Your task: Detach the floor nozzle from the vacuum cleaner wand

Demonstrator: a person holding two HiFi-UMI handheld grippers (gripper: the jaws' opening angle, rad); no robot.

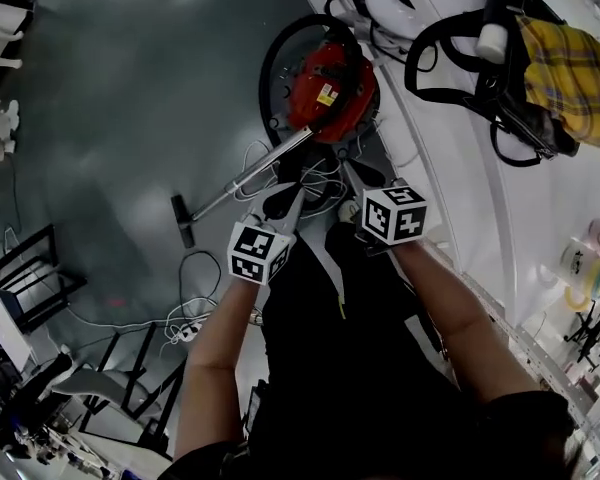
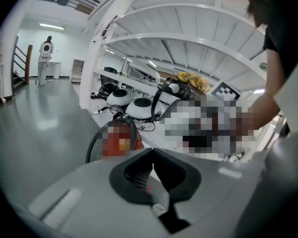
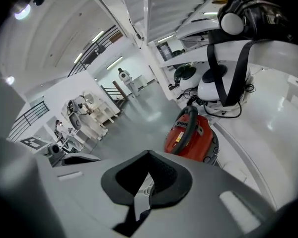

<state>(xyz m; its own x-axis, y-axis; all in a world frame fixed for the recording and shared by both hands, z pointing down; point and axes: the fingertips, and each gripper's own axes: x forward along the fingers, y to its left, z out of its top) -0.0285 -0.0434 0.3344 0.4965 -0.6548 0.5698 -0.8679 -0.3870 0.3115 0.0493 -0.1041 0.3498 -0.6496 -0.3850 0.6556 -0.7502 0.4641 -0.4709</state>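
- My left gripper [image 1: 283, 203] has its jaws pressed together with nothing between them. It hangs over the grey floor [image 1: 110, 118], tilted down toward the vacuum.
- My right gripper [image 1: 353, 176] is just beside it, jaws likewise closed and empty.
- The floor nozzle [image 1: 183, 221] lies on the floor to the left of my left gripper, apart from it. It is joined to the low end of the metal wand [image 1: 250, 175].
- The wand slants up to the red vacuum cleaner [image 1: 325, 93] ahead of both grippers.
- White cables [image 1: 248, 158] lie tangled round the wand.
- A yellow plaid cloth [image 1: 570, 73] lies on a black bag [image 1: 505, 103] on the white counter [image 1: 450, 188] at my right.
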